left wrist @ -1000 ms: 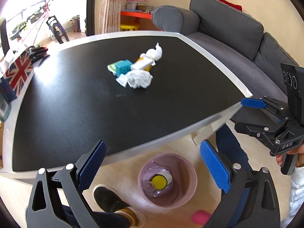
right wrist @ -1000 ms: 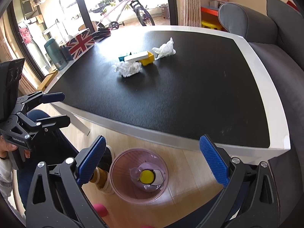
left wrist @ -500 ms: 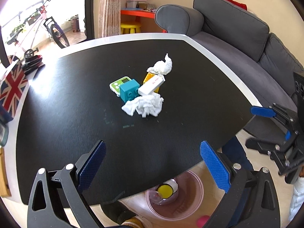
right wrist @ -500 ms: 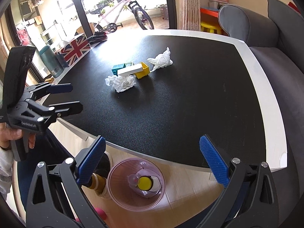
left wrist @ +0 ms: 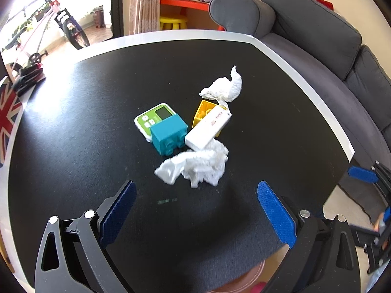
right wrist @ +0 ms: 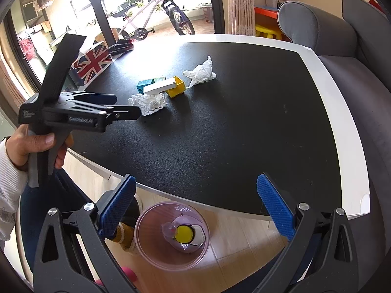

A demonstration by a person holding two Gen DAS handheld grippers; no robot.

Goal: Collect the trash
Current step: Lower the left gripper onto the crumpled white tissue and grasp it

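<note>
A black table (left wrist: 73, 127) with a white rim carries two crumpled tissues (left wrist: 195, 163) (left wrist: 226, 89), a teal block (left wrist: 168, 134), a yellow block (left wrist: 204, 112), a green timer (left wrist: 154, 117) and a flag-printed box (right wrist: 91, 63).

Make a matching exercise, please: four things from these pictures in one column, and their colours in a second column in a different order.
Things:
1. sofa
2. bin on the floor
3. stool
4. tissue nearest the left gripper

Colours:
A. white
B. yellow
C. grey
D. pink

Pairs: 1-C, 2-D, 3-B, 4-A
</note>
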